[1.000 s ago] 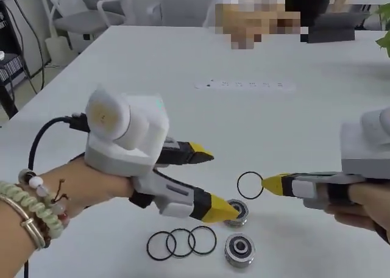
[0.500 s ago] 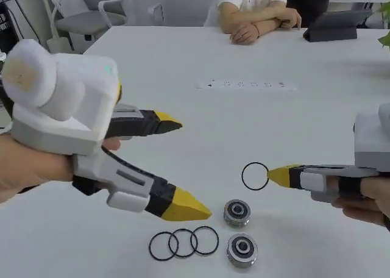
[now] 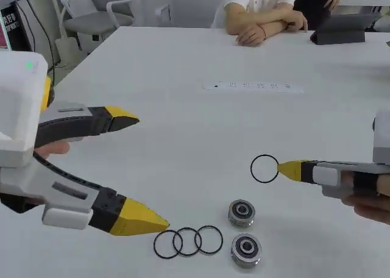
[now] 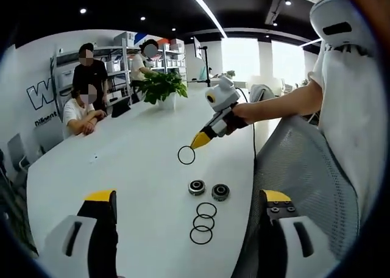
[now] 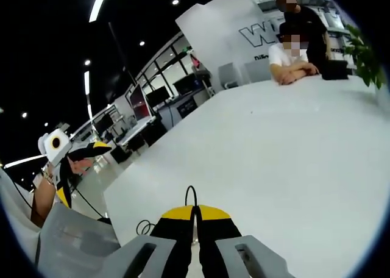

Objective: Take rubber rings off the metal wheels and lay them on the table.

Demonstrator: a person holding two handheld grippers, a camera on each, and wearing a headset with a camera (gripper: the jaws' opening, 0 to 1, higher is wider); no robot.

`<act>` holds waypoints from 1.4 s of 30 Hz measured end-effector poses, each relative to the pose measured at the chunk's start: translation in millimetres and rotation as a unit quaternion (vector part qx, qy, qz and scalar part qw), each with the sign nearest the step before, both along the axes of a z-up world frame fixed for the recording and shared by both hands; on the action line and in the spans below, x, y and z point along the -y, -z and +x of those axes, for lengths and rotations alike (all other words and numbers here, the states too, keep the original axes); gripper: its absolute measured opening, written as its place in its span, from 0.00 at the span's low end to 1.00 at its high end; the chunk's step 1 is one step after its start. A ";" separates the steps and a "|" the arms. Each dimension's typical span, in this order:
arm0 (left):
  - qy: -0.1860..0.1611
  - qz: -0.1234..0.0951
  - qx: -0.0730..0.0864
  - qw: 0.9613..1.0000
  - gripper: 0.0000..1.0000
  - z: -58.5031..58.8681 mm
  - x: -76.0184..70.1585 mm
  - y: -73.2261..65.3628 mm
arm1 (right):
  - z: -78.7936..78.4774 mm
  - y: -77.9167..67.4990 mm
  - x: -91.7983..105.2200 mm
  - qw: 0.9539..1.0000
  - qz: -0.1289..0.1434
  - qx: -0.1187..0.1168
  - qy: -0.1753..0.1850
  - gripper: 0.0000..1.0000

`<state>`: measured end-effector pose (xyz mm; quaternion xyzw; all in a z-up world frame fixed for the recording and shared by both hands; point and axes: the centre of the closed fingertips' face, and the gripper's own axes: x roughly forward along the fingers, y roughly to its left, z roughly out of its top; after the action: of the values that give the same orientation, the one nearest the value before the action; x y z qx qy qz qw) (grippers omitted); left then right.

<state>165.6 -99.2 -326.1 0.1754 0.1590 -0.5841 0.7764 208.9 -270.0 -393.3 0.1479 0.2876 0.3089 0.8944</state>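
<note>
My right gripper (image 3: 281, 168) is shut on a black rubber ring (image 3: 264, 169), held above the white table. In the right gripper view the ring (image 5: 189, 196) stands edge-on between the closed yellow tips (image 5: 194, 210). Two metal wheels (image 3: 241, 212) (image 3: 246, 250) lie below it near the front edge, both bare on their rims as far as I can tell. Three loose rings (image 3: 187, 241) lie in an overlapping row to their left. My left gripper (image 3: 146, 171) stands wide open at the left, holding nothing. From the left gripper view (image 4: 189, 196) the wheels (image 4: 196, 187) sit ahead.
A white power strip (image 3: 253, 87) lies mid-table. A person rests folded arms (image 3: 262, 28) on the far edge, beside a dark tablet (image 3: 341, 34). Office chairs (image 3: 91, 16) stand beyond the table's far left corner. A potted plant (image 4: 159, 86) sits further along the table.
My left gripper has pulled back from the wheel to the left and nearer the camera, still open. The right gripper keeps the ring, hardly moved.
</note>
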 end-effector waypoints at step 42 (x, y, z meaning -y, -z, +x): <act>-0.093 -0.019 -0.095 0.991 0.96 -34.9 -35.0 66.4 | -7.0 -45.0 -34.9 0.998 0.027 0.053 -0.038 0.00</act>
<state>130.6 -64.2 -392.5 0.0891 0.2361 -0.5263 0.8120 201.9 -235.1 -348.3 0.1439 0.2365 0.3576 0.8919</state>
